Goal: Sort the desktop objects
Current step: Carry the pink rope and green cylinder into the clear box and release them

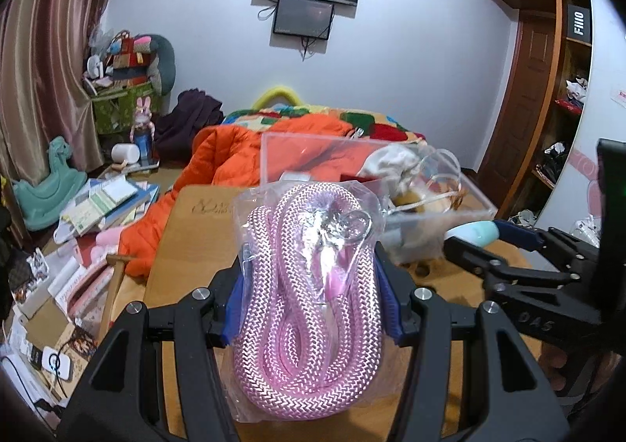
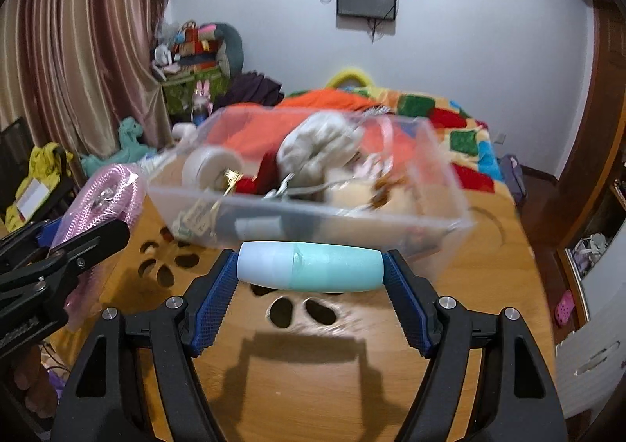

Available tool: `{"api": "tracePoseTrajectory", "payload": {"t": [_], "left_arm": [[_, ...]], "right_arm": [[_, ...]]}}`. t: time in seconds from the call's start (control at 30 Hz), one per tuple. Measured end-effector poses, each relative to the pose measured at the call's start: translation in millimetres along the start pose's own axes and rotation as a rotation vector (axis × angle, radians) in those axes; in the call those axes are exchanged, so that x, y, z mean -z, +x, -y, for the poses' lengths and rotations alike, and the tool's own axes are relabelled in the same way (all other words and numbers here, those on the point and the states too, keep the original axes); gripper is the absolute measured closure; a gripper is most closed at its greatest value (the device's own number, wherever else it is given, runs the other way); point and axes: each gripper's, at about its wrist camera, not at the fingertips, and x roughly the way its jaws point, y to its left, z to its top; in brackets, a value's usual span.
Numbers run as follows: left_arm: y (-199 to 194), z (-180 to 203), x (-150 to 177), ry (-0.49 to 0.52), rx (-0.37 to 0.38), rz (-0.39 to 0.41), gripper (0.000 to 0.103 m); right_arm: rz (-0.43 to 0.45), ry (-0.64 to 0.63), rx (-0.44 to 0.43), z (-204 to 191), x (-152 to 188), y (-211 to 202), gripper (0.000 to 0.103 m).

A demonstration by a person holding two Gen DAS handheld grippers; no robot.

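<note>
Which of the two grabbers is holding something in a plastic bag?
The left gripper: it clamps the bagged pink rope. The right gripper holds a bare pale blue-and-teal bottle, gripped end to end.

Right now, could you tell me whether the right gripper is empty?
No, the right gripper is shut on a mint-green bottle, held crosswise between its blue pads.

A bagged coil of pink braided rope [image 1: 309, 285] and a sideways teal-and-pale-blue bottle [image 2: 311, 271] are held above the table, before a clear, cluttered bin [image 2: 313, 207].

pink braided rope [image 1: 309, 285], pale-blue-and-teal bottle [image 2: 311, 271], blue gripper pads [image 2: 213, 309]
</note>
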Motion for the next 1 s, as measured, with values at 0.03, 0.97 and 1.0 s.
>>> {"api": "tracePoseTrajectory", "payload": {"t": [0.03,0.97,1.0], "left_arm": [[-0.1,2.7,-4.5,0.004,0.003,0.006,0.047],[75.3,-0.4,-92.3,-0.018,0.030,-0.006,0.047],[79.8,0.8,-92.6,-0.019,0.031,-0.014,0.047]], "right_arm": [[0.015,0.004,0.002,5.9,-3.5,-5.0,0.032],[0.076,0.095,0.059,80.4,-80.4,34.6,0.032],[0.064,0.101,0.055,81.1,-81.6,41.0,0.032]]}}
